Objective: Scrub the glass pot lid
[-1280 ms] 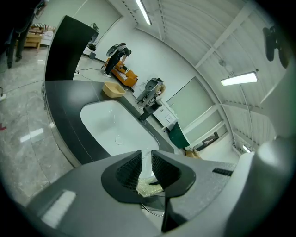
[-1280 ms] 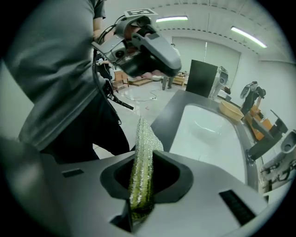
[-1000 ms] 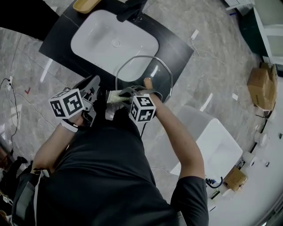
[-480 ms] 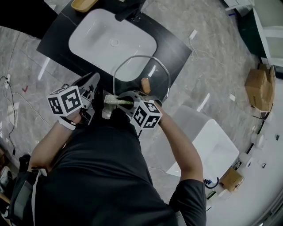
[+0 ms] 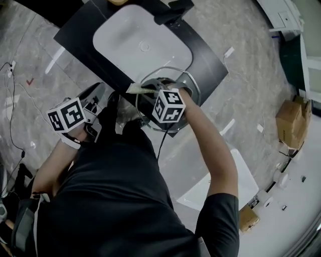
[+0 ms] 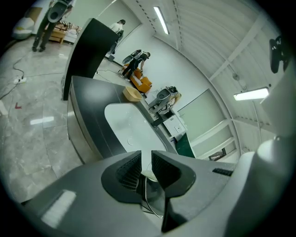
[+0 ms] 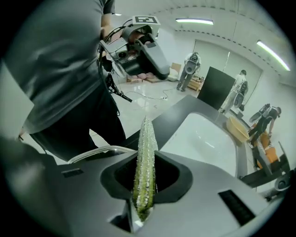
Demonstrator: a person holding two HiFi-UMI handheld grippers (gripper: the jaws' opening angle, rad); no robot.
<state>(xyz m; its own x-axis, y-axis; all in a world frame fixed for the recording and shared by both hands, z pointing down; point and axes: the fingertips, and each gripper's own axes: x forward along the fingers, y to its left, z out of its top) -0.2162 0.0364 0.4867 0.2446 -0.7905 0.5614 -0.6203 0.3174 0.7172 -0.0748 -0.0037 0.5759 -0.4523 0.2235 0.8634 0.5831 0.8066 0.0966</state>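
While the left gripper (image 6: 146, 159) holds its dark ribbed jaws nearly together on the thin metal-bound edge of the round clear glass pot lid (image 6: 155, 203), the right gripper (image 7: 144, 178) is clamped tight on a flat green-and-yellow scouring pad (image 7: 146, 139), seen edge-on and dotted with wet beads. In the right gripper view a curved stretch of the lid's rim (image 7: 99, 152) lies just left of the jaws.

From the head view, the left gripper (image 5: 113, 108) sits at the lid's left edge, in front of the person's dark shirt (image 5: 115, 201). The right gripper (image 5: 150, 91) reaches over the lid (image 5: 193, 85), its marker cube inside the ring, and the pad (image 5: 135, 89) juts out past the rim to the left. The lid hangs over the front edge of the black countertop (image 5: 85, 30), just short of the white rectangular basin (image 5: 143, 45). Behind the basin stands a dark faucet (image 5: 173, 12). Farther off, a brown cardboard box (image 5: 291, 123) rests on the grey marbled floor (image 5: 251, 60).
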